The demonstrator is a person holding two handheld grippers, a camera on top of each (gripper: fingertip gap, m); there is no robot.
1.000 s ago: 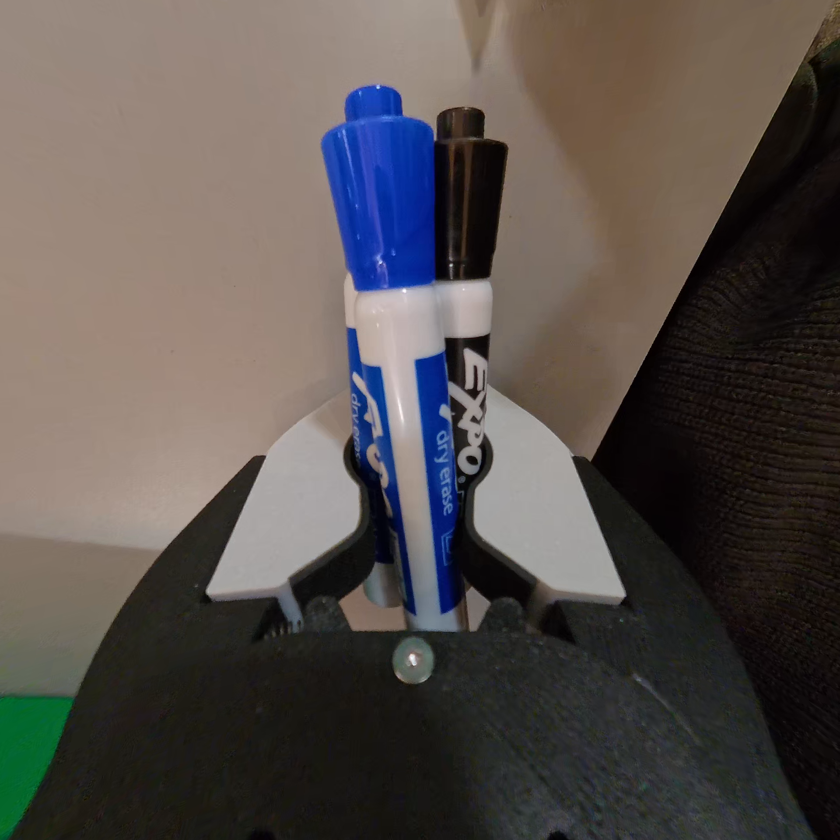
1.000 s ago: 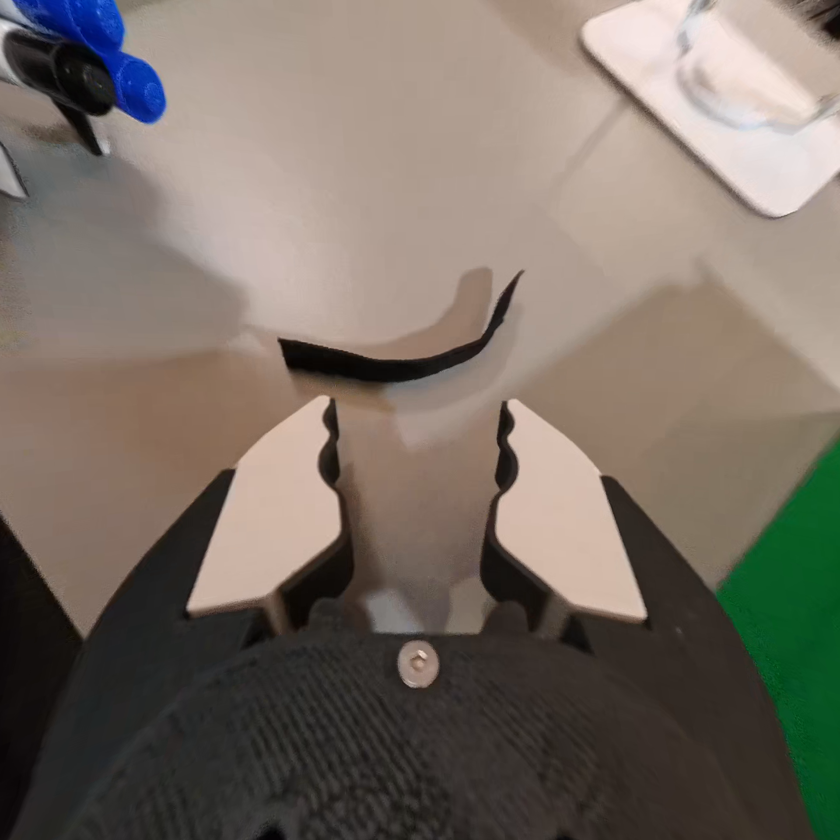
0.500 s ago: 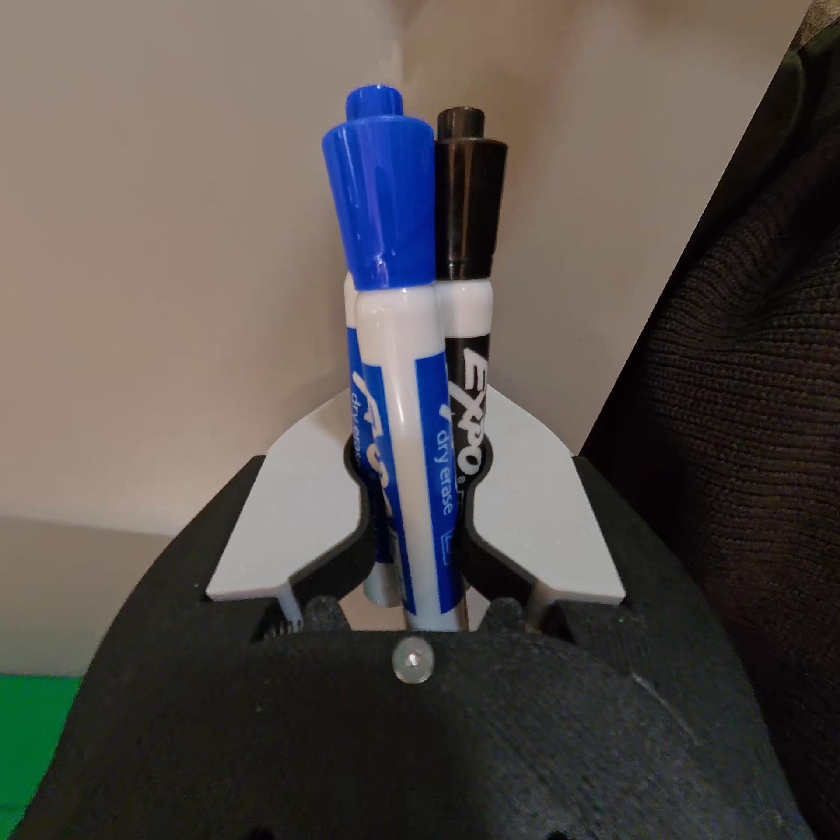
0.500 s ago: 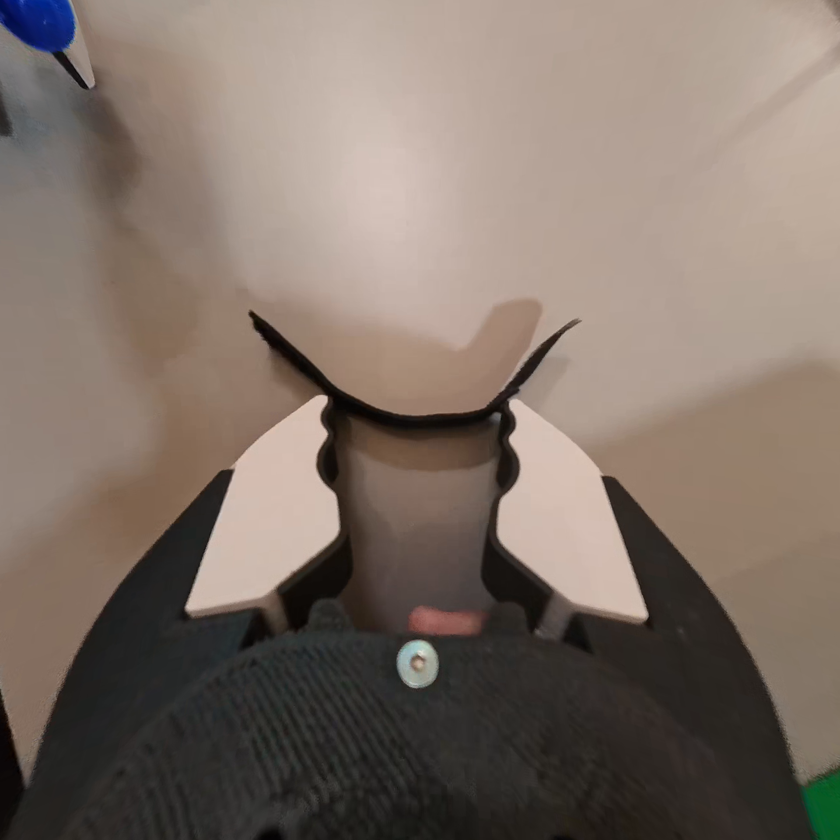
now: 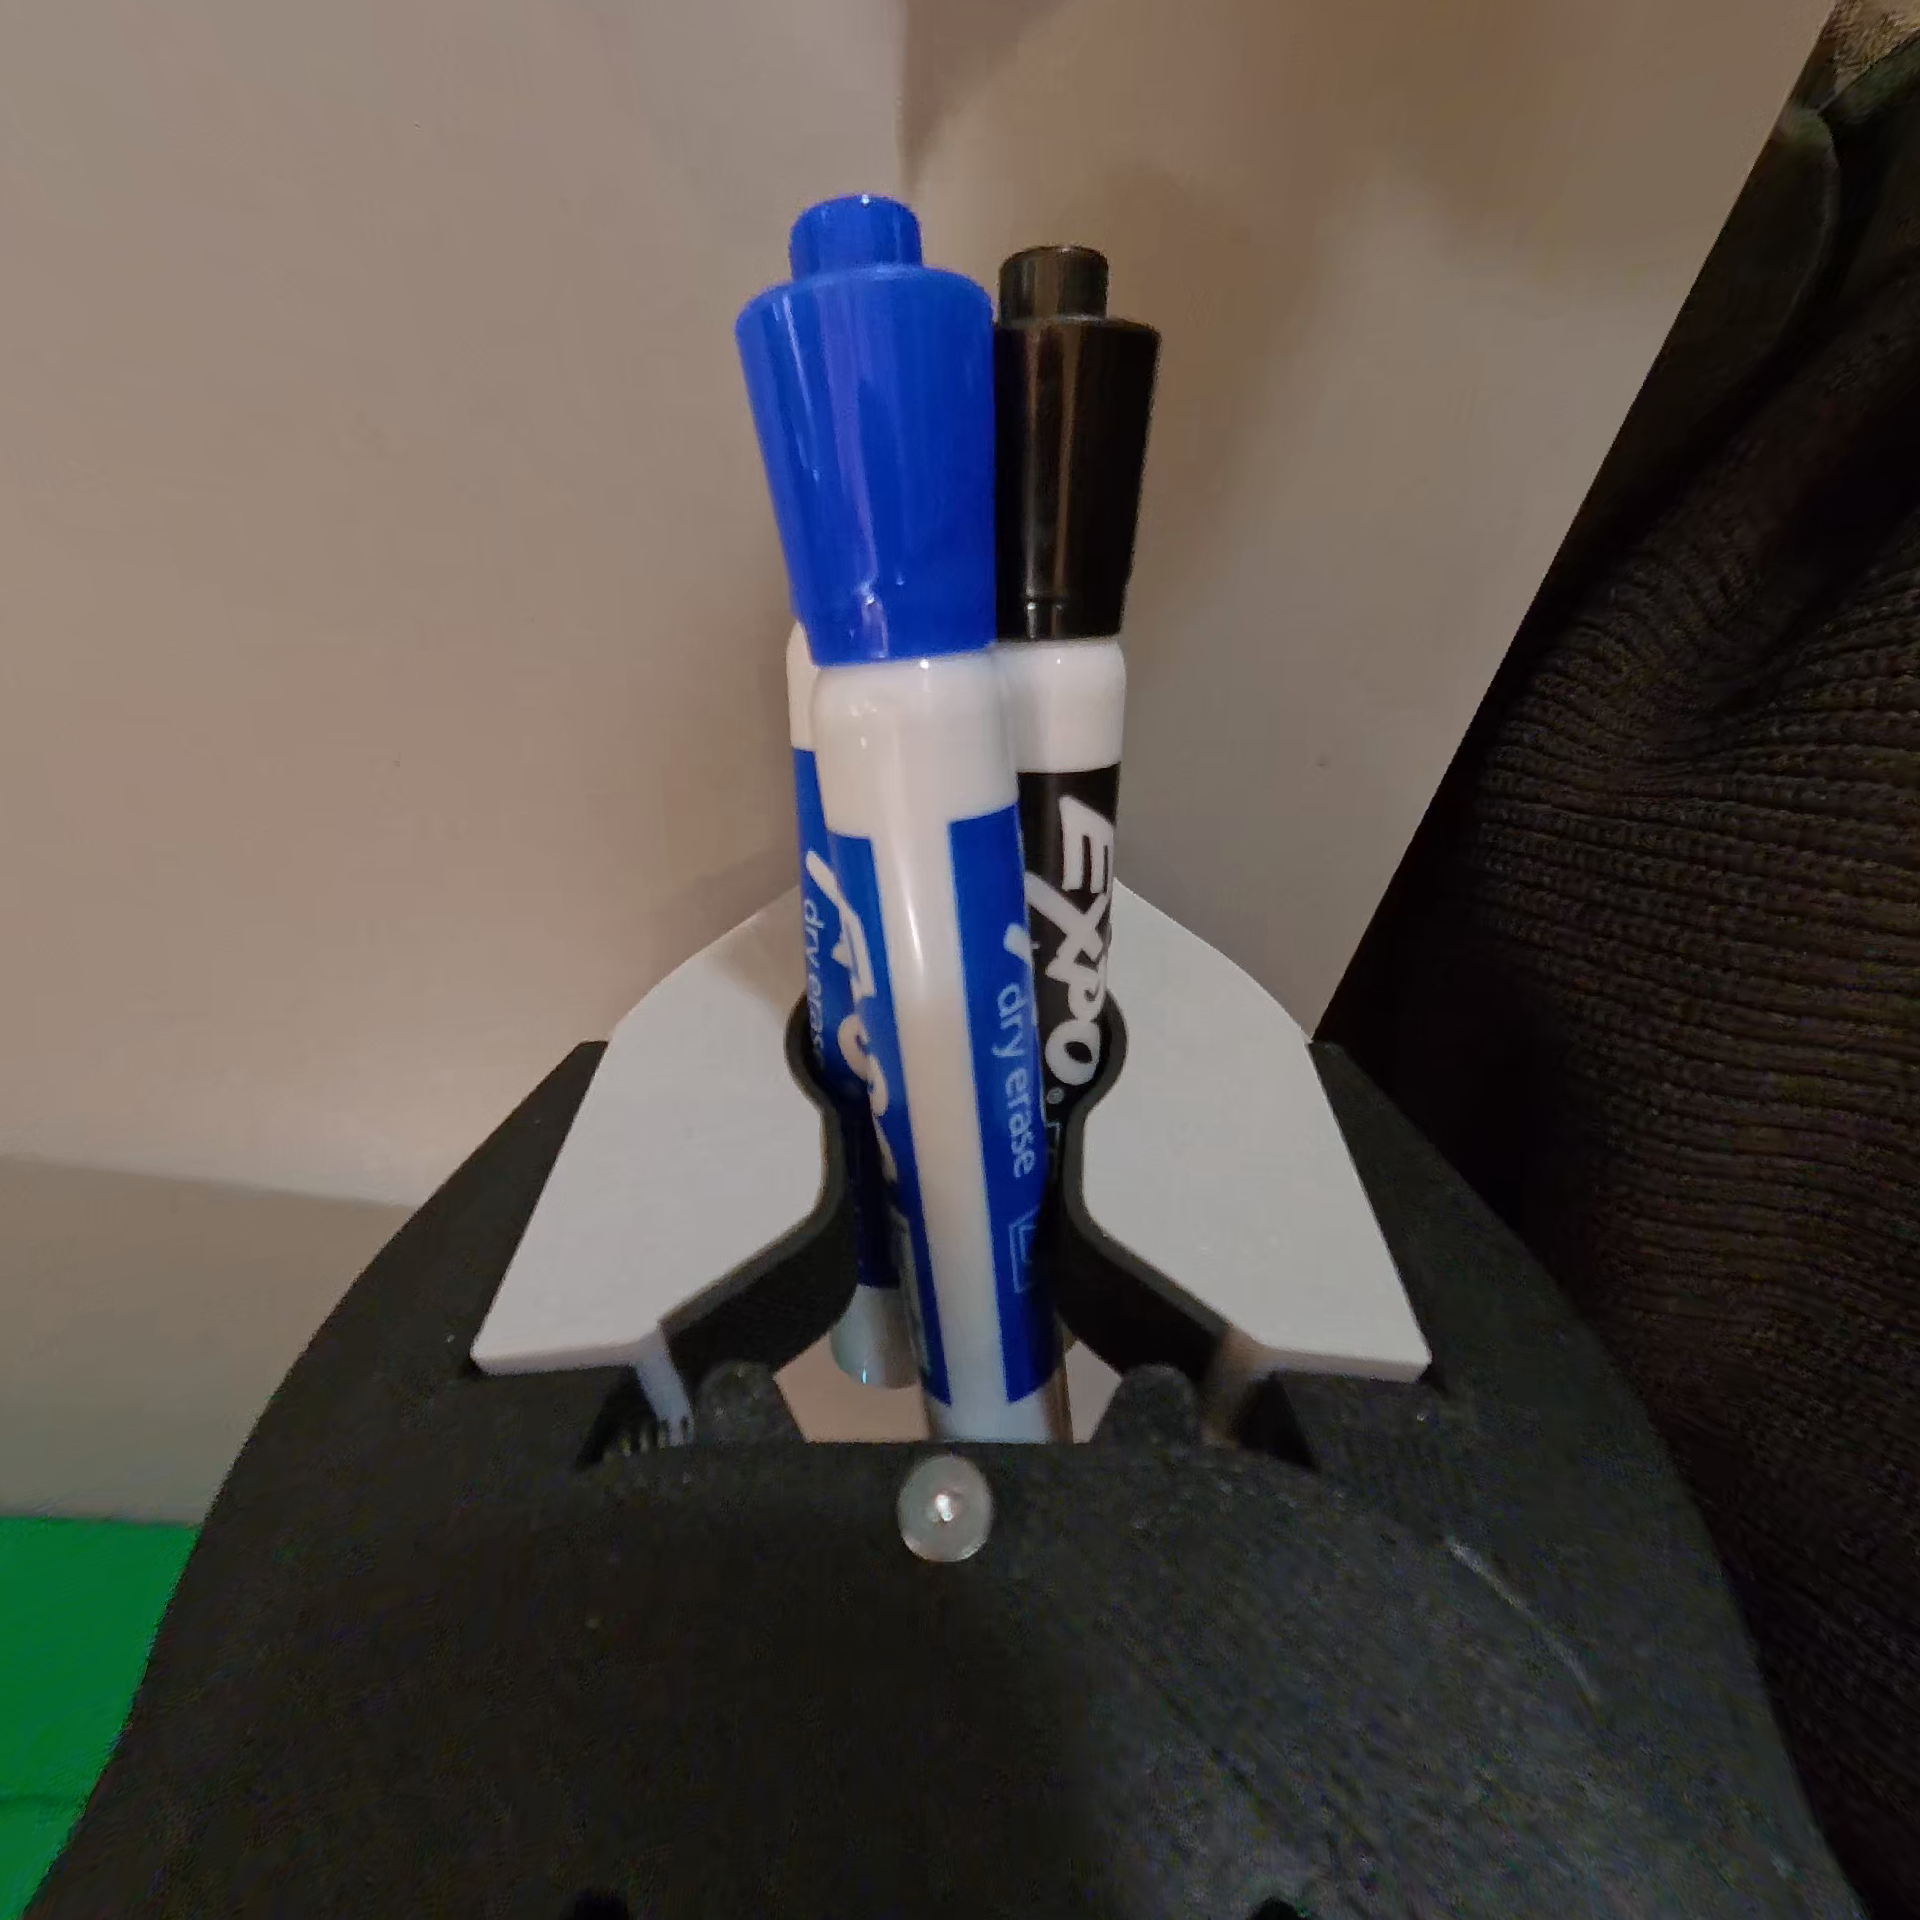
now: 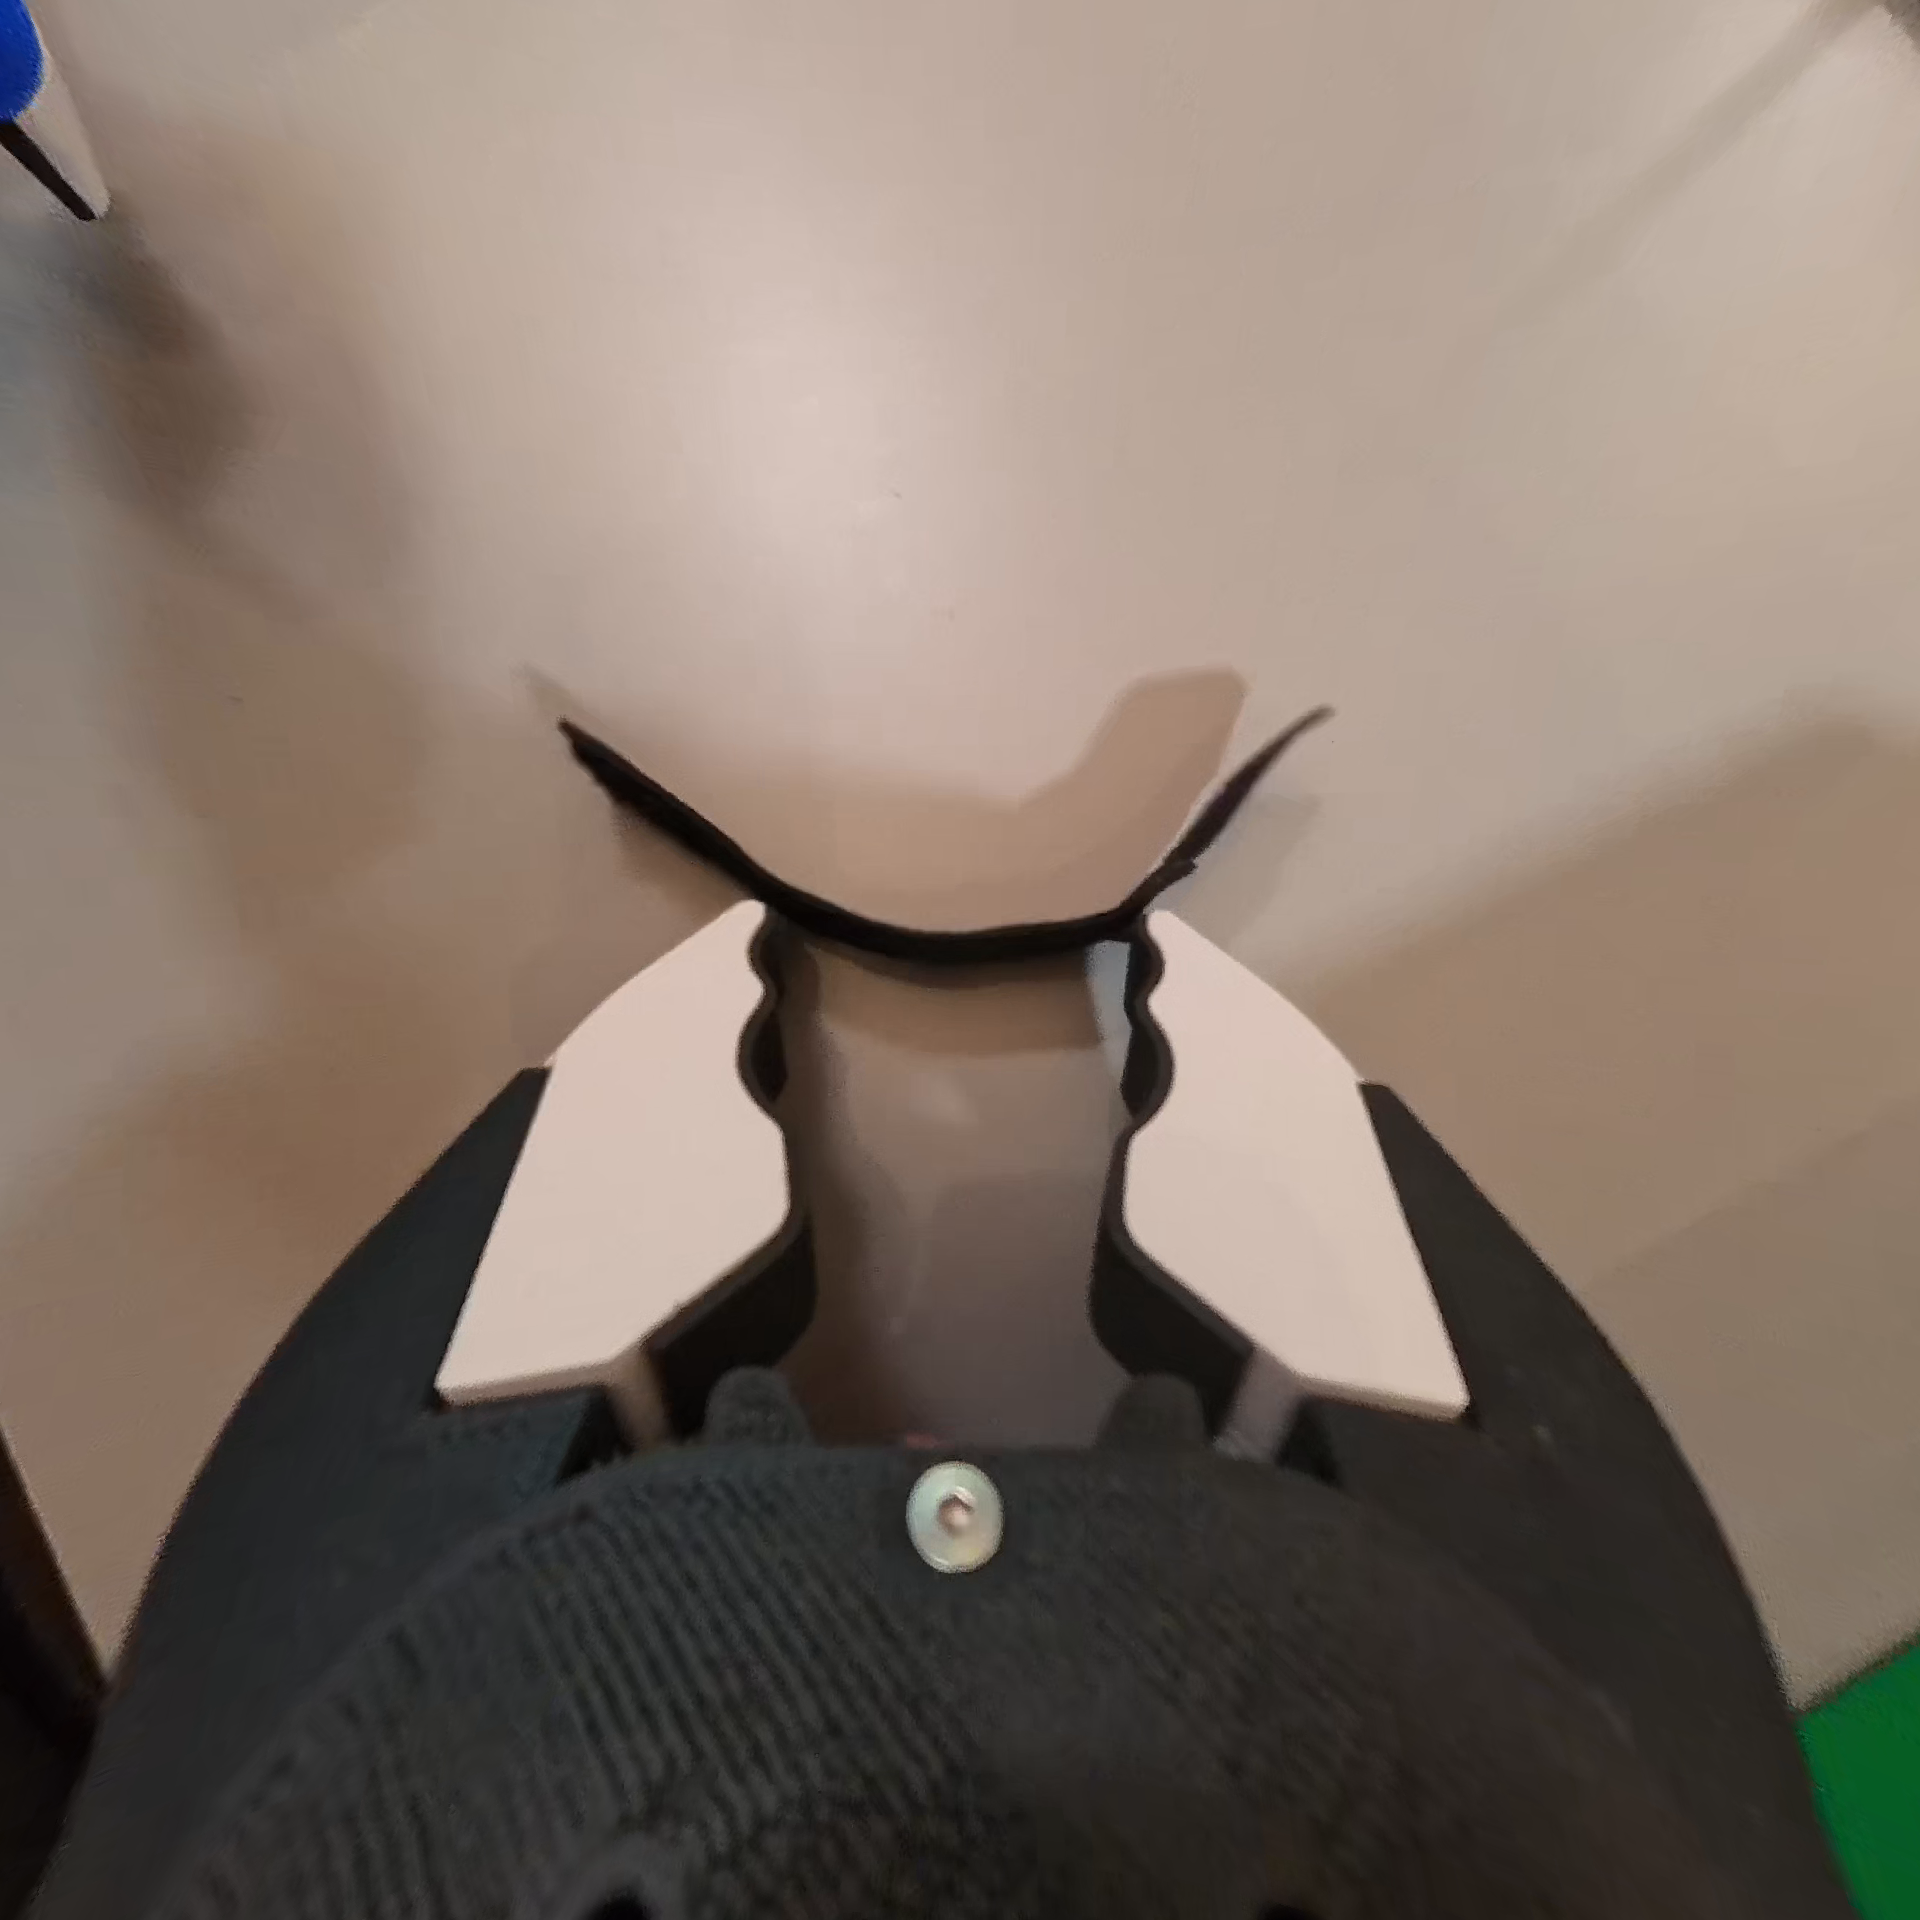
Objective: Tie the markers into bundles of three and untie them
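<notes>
1. Beige desk (image 6: 935, 416) fills nearly all of the right wrist view, smooth and bare, with a bit of green surface (image 6: 1860, 1787) peeking in at the lower right corner. Left wrist view shows the same beige, plus a dark knit fabric (image 5: 1662, 935) crowding the right side. Looks like a person's clothing, can't say more.

2. Left gripper (image 5: 956, 1049) is clamped on a bundle of markers standing along its fingers: a front blue marker (image 5: 894, 727), a second blue marker (image 5: 854, 234) tucked behind it with only its cap top showing clearly, and a black marker (image 5: 1070, 582) on the right. All capped, caps pointing away from the camera, barrels touching each other.

3. Right gripper (image 6: 951, 935) has its jaws spread apart with nothing between them. Lying right across its fingertips is a thin black strap (image 6: 935, 940), sagging in the middle and curling up at both ends.

4. Key relation: the strap's long axis runs crosswise to the right gripper's fingers, left to right, so its middle sits at the mouth of the gap. Whether it's touching the tips or just past them, I can't tell.

5. The right gripper is the nearer one to the strap by a lot. The marker bundle only shows as a blue sliver at the top left edge of the right wrist view, well apart.

6. Room-wise, the desk around the strap is plain on every side; the green edge is well off to the right.
</notes>
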